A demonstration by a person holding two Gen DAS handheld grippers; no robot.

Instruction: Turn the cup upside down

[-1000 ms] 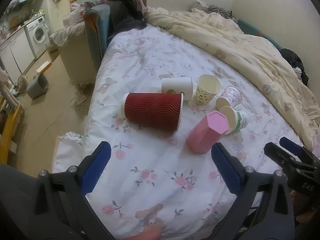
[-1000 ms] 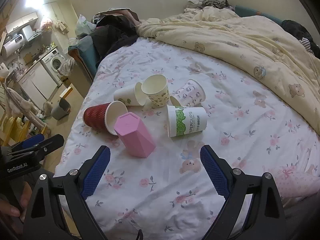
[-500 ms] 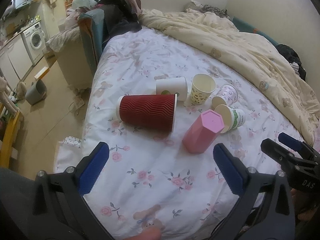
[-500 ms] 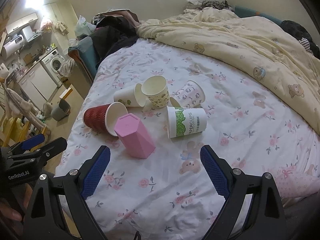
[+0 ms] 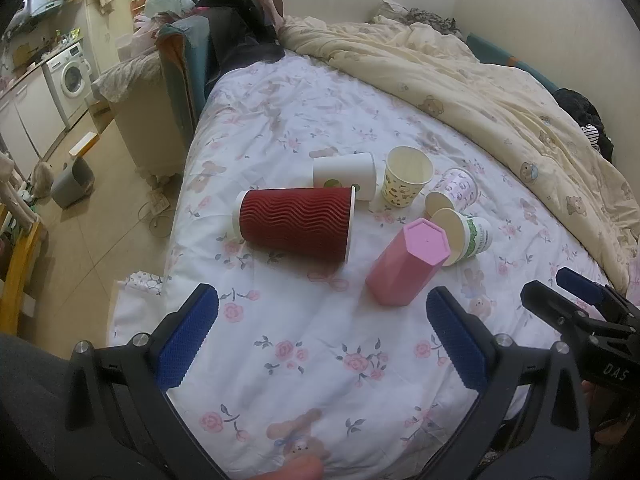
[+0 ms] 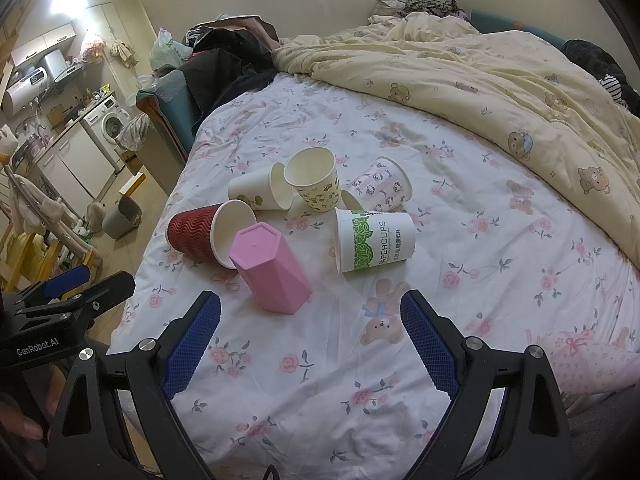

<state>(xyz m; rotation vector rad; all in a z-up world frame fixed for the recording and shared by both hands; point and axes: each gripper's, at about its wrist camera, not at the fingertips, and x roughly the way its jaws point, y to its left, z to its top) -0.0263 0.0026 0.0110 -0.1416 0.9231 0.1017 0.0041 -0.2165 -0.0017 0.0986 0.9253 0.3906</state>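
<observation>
Six cups are clustered on the flowered bedsheet (image 6: pixel 500 240), none of them gripped. The pink cup (image 6: pixel 272 272) is seen mouth down and leaning, its closed base uppermost, so it looks already turned over. The red cup (image 5: pixel 296 224), the white cup (image 5: pixel 346 174), the green-printed cup (image 6: pixel 376 240) and the pink-patterned cup (image 6: pixel 384 186) are lying on their sides. Only the yellow cup (image 6: pixel 314 180) is seen standing with its mouth up, which makes it the likely cup to be flipped, though that is a judgement.

The left gripper (image 5: pixel 320 336) is held above the near edge of the bed with its jaws spread wide and nothing between them. The right gripper (image 6: pixel 312 340) is likewise spread wide and empty, well short of the cups. Both are probably held apart so that either can be brought in over the cluster.

Compared with a second ago, the left view has been drawn slightly back and raised, so the cups appear a little farther off; the right view is almost unchanged. No cup has been moved.
</observation>
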